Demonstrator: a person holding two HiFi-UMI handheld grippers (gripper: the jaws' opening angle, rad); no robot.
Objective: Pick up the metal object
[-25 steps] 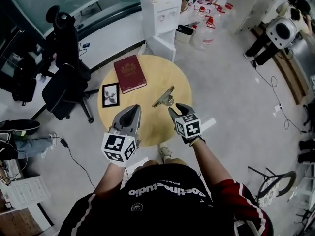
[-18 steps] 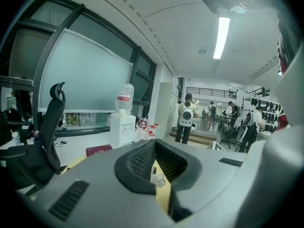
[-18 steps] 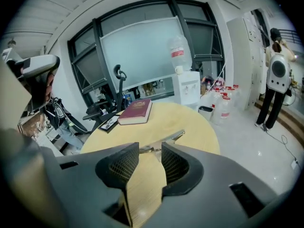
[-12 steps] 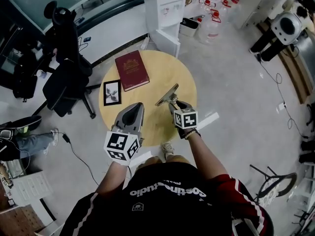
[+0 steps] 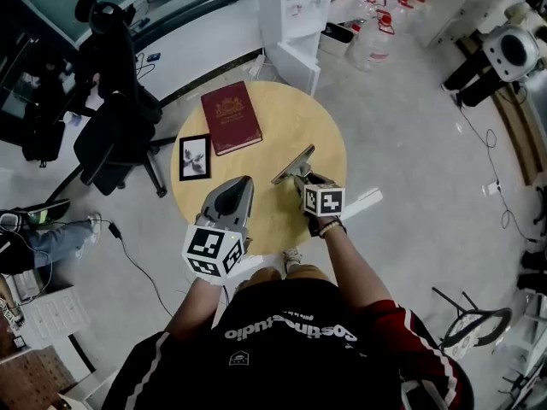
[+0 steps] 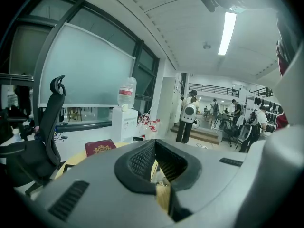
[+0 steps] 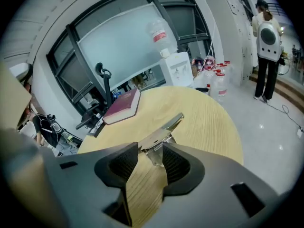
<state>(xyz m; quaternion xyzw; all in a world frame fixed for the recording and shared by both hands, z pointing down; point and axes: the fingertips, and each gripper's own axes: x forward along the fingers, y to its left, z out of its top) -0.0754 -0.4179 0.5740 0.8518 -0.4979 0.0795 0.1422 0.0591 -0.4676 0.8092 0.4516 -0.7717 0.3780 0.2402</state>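
The metal object, a flat silvery tool with a wide blade, lies on the right half of the round wooden table. My right gripper is tilted down at its near end. In the right gripper view that end of the metal object sits between the tips of my right gripper. Its jaws have just been opening and the pads stand clear of the metal. My left gripper hovers over the table's near left part, tips together, holding nothing.
A dark red book and a small framed picture lie on the table's left side. A black office chair stands left of the table, a white water dispenser behind it. Water bottles and people are further off.
My right gripper has sunk toward the table and closed in on the metal object's near end. The left gripper drifted a little lower and forward.
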